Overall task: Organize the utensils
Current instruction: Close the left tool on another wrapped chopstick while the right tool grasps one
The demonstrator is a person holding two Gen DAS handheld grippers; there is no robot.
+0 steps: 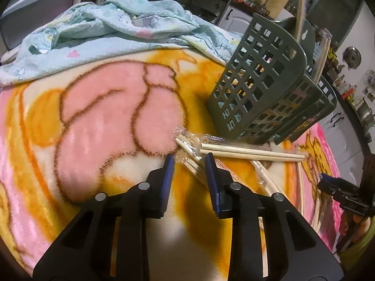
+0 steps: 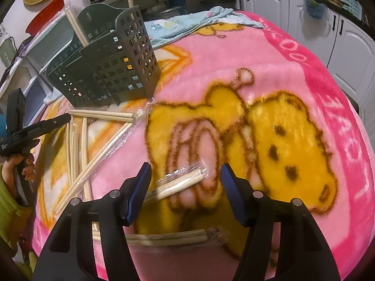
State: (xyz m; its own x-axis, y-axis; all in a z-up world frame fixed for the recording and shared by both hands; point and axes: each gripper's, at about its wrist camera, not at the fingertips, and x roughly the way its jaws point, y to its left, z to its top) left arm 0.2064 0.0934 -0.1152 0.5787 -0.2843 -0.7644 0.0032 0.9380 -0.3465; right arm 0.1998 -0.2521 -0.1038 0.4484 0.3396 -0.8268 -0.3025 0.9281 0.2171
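Left tongs [image 1: 189,157] straddle wrapped chopsticks [image 1: 191,164] mid-frame, pads not clearly pressing; right tongs [image 2: 185,168] gape around another wrapped pair [image 2: 180,182]. Risk: slick film slips, or fleece blanket [image 2: 257,53] snags. Pale wooden sticks, clear wrap; grey slotted caddy [image 1: 260,79] sits upper right.

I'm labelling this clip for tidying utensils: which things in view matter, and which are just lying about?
Part of the job: wrapped chopsticks, green utensil basket, left gripper, right gripper.
Lying about: cartoon blanket, crumpled blue cloth, white cabinets.
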